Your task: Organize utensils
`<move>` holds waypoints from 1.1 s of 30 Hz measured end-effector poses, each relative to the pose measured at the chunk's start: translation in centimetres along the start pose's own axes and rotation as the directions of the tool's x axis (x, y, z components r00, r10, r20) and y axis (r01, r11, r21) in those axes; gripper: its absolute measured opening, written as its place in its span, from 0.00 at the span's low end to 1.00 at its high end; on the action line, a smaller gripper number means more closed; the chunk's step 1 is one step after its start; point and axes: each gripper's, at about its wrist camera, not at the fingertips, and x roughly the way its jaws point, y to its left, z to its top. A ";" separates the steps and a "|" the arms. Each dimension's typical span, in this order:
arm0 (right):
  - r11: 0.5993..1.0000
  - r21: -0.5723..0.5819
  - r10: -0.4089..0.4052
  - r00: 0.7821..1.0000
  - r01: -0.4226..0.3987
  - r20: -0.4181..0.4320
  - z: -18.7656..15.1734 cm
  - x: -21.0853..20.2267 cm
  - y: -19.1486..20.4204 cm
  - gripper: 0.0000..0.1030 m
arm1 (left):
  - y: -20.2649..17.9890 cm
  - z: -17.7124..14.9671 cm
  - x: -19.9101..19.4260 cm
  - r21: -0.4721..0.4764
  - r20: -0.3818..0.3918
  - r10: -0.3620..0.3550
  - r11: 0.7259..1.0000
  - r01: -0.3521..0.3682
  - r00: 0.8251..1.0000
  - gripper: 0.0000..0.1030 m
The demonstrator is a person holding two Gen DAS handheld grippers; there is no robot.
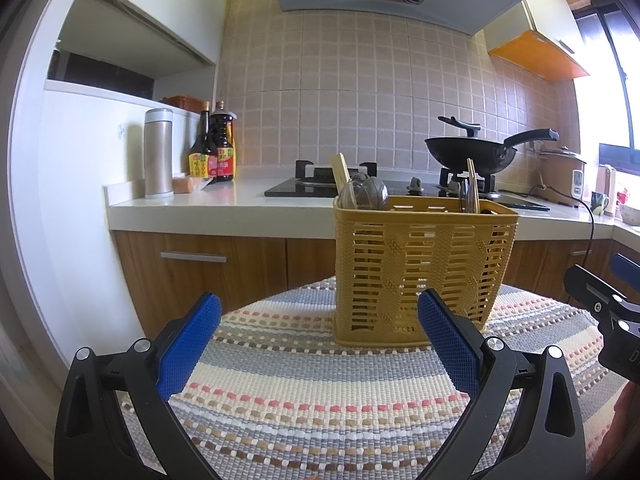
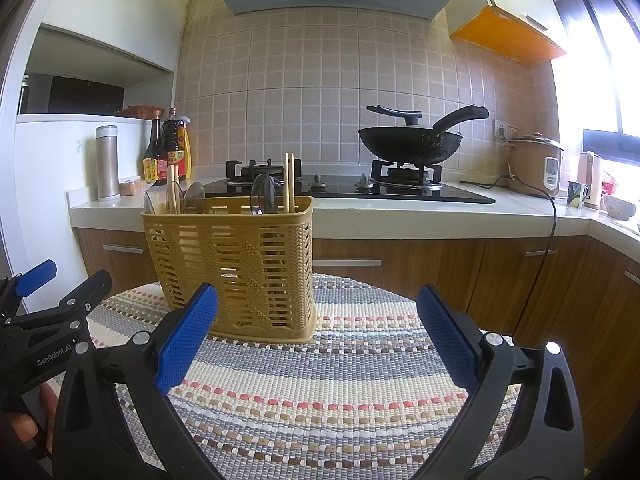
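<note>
Kitchen: beige tiled wall, white counter with black gas hob (image 2: pixel 348 188) and black wok (image 2: pixel 412 142) behind; nothing there in play.
Surface: round table under striped woven mat (image 2: pixel 320 380), bare of loose utensils as far as visible.
Utensil holder: tan slotted plastic basket (image 2: pixel 236 264), upright on mat's far half; holds pale wooden chopsticks (image 2: pixel 289 184) and clear ladle-like spoons (image 2: pixel 264 196), all standing on end.
Left gripper (image 1: pixel 320 344): blue-padded jaws spread wide, empty, low over mat; basket just ahead, slightly right of centre line.
Right gripper (image 2: pixel 318 336): jaws likewise wide apart, empty; basket ahead and off to left.
Key relation: basket sits between both tools, nearer left one's line of reach; utensil long axes vertical, so likely a top-down pinch.
Progress: probably near start or near finish; cannot tell which.
</note>
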 end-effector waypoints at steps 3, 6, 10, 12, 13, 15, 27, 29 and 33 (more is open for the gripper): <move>1.000 -0.002 -0.001 1.000 0.001 -0.001 0.0 0.0 0.0 0.92 | 0.0 0.0 0.0 0.000 -0.001 -0.001 1.000 0.001 1.000 0.93; 1.000 -0.003 0.000 1.000 0.000 -0.001 0.0 0.0 0.0 0.92 | 0.0 0.0 0.0 0.000 0.000 -0.001 1.000 0.001 1.000 0.93; 1.000 -0.008 0.002 1.000 -0.003 -0.003 -0.2 0.1 0.1 0.92 | 0.1 -0.1 0.1 -0.005 -0.007 -0.006 1.000 0.006 1.000 0.93; 1.000 -0.008 0.003 1.000 -0.003 -0.003 -0.2 0.0 0.1 0.92 | 0.2 -0.1 0.3 -0.014 -0.017 -0.020 1.000 0.020 1.000 0.93; 1.000 -0.008 0.004 1.000 -0.004 -0.003 -0.2 0.1 0.1 0.92 | 0.3 -0.2 0.4 -0.016 -0.020 -0.021 1.000 0.021 1.000 0.93; 1.000 -0.008 0.004 1.000 -0.004 -0.004 -0.2 0.0 0.1 0.92 | 0.3 -0.2 0.4 -0.017 -0.020 -0.019 1.000 0.019 1.000 0.93; 1.000 -0.004 0.007 1.000 -0.007 -0.007 -0.2 0.1 -0.1 0.92 | 0.2 -0.1 0.3 0.005 -0.003 0.043 0.999 -0.043 0.999 0.93; 1.000 -0.005 0.007 1.000 -0.007 -0.007 -0.2 0.1 -0.1 0.92 | 0.2 0.0 0.4 0.009 -0.010 0.061 0.998 -0.061 0.998 0.93; 1.000 -0.007 0.006 1.000 -0.006 -0.006 -0.2 0.1 -0.1 0.92 | 0.8 0.1 0.1 -0.009 0.007 0.068 0.998 -0.068 0.998 0.93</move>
